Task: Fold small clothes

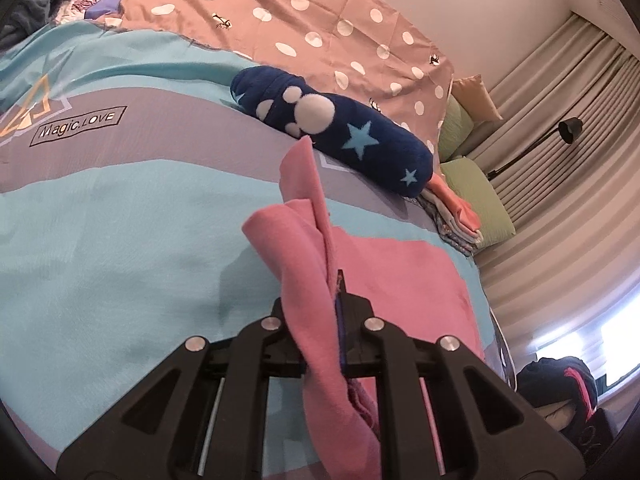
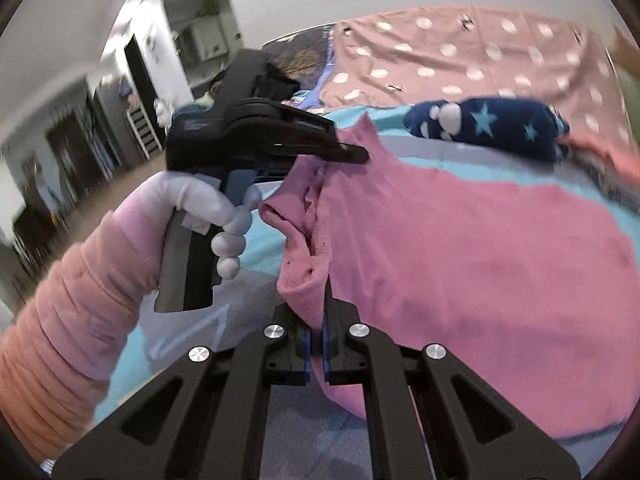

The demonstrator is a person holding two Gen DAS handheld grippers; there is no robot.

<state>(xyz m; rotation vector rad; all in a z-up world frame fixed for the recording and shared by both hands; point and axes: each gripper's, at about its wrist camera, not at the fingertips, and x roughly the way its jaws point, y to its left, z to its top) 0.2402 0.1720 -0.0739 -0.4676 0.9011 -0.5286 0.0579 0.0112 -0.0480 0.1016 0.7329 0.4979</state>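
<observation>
Both jaws clamp pink garment point(image 2: 460, 240) (edge lifted).

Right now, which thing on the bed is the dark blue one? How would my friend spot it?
Find the bed's blue and grey cover. Where it meets the pink spotted sheet lies the rolled blue sock bundle, beyond the pink cloth. Only it has white paw prints and light blue stars.

Pink garment point(image 2: 460, 248) spread on bed, near edge lifted and bunched

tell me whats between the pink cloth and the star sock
Only bare bedcover, a lilac and teal strip in the right wrist view, separates the pink cloth from the star sock.
</observation>
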